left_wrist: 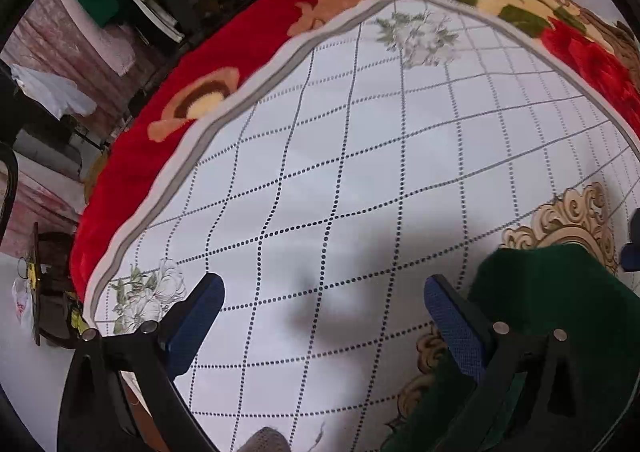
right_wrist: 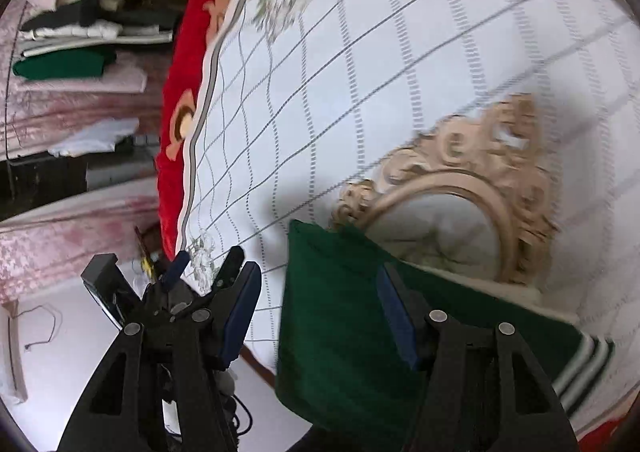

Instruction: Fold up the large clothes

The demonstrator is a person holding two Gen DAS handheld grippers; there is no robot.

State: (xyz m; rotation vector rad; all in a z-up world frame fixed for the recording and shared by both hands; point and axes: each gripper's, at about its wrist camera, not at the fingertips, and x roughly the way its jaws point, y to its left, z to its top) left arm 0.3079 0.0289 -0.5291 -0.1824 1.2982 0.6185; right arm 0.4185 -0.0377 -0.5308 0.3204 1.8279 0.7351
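Note:
A dark green garment lies folded on the white checked sheet, its green and white striped hem at the right. My right gripper hovers over the garment's left part. It is open, and its blue pads do not press the cloth. My left gripper shows beyond it, near the sheet's edge. In the left wrist view my left gripper stands open above bare sheet, nothing between its fingers. The green garment lies just right of its right finger.
The sheet covers a red flowered blanket whose border drops off at the left. Beyond that edge stand stacks of folded clothes on a pink-covered surface. Pale floor with a cable lies below.

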